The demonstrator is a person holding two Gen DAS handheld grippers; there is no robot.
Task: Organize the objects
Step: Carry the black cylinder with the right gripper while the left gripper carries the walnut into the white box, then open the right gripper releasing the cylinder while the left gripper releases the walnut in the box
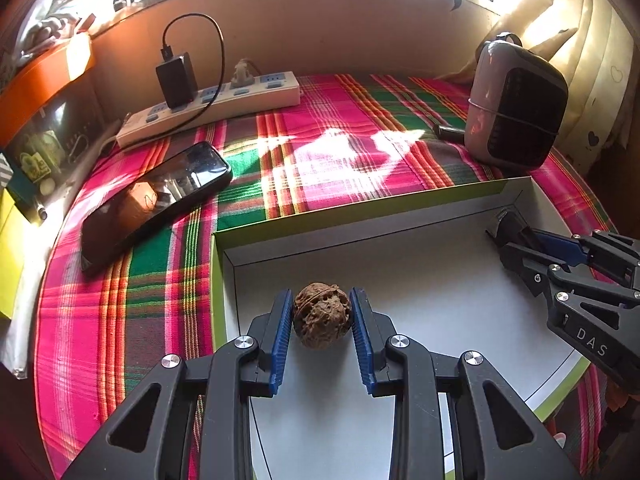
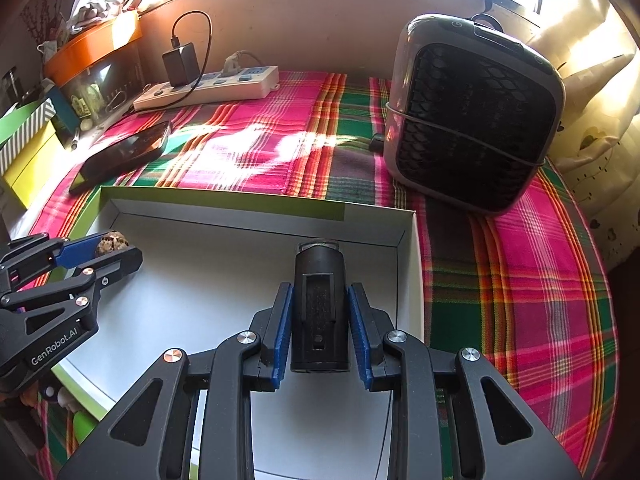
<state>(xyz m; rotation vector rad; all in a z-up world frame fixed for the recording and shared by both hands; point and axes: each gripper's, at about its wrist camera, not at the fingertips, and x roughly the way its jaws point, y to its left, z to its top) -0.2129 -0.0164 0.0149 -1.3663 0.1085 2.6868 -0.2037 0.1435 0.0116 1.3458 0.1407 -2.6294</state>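
A shallow white box with green edges (image 1: 400, 216) (image 2: 256, 210) lies on the plaid cloth. My left gripper (image 1: 321, 312) is shut on a brown walnut (image 1: 321, 314) over the box's left part; it shows from the side in the right wrist view (image 2: 116, 250), with the walnut (image 2: 112, 242) between its pads. My right gripper (image 2: 320, 312) is shut on a black cylindrical device (image 2: 319, 300) over the box's right part, near the far wall. In the left wrist view the right gripper (image 1: 508, 236) enters from the right with the device's tip (image 1: 505, 220) showing.
A black phone (image 1: 156, 200) (image 2: 124, 154) lies left of the box. A white power strip (image 1: 208, 108) (image 2: 208, 86) with a black charger (image 1: 176, 78) runs along the back wall. A grey heater (image 1: 516, 108) (image 2: 472, 116) stands at the back right. An orange-lidded container (image 2: 92, 48) sits at the left.
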